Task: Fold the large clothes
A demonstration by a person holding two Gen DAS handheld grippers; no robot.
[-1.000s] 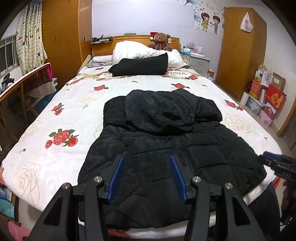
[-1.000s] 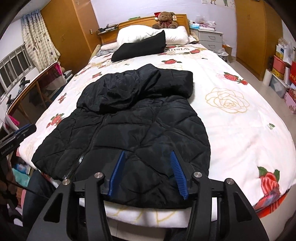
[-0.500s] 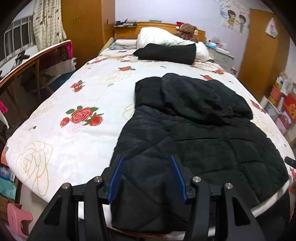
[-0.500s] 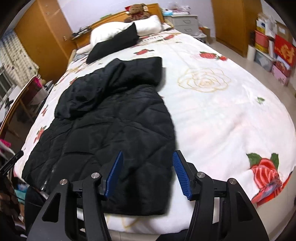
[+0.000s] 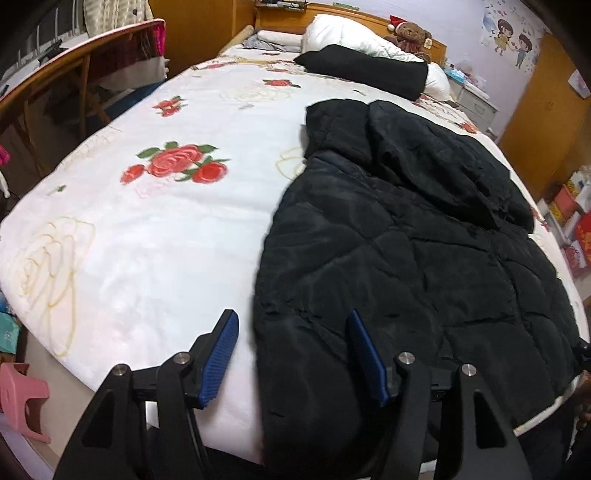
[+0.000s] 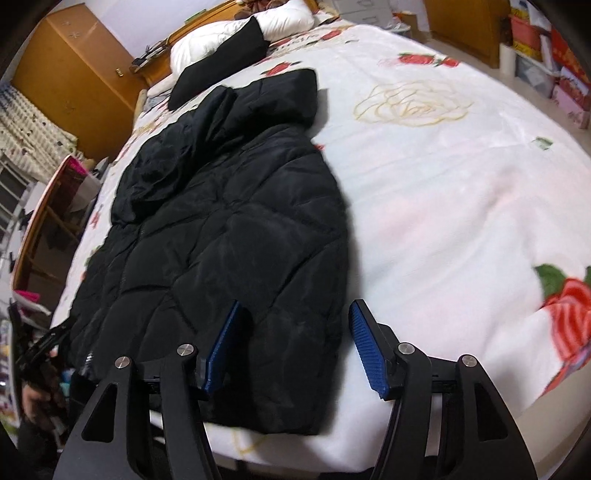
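Blue ribbed pads line both claws, set on matte black plastic frames with silver pivot bolts. Left claw [image 5: 291, 354]: jaws spread, having just been opening; they straddle the left side edge of the black quilted jacket [image 5: 406, 266] near its hem, one pad over white bedding, the other over the padded fabric. Whether either pad touches is unclear; nothing is pinched. Right claw [image 6: 293, 345]: jaws likewise spread and just been opening, straddling the jacket's [image 6: 236, 240] right side edge near the hem, left pad over the fabric, right pad over the blanket. No pinch seen.

Jacket lies flat on the bed, hem at the near edge and hanging slightly over it. Shell is puffy, stitched in large diamond panels, faint sheen. The hood is folded down over the upper body as a smoother, crumpled mass.

Bed cover [image 5: 155, 236]: white plush blanket, fleecy, printed with red roses and pale yellow outline roses.

Further back: a black folded item [image 5: 369, 72] lies across white pillows [image 5: 343, 33]; a brown teddy bear [image 5: 410, 33] with a red hat sits at the wooden headboard. Orange-brown wooden wardrobe [image 6: 74, 77] beyond. In the right view's lower left, the other claw's black frame shows at the bed edge.
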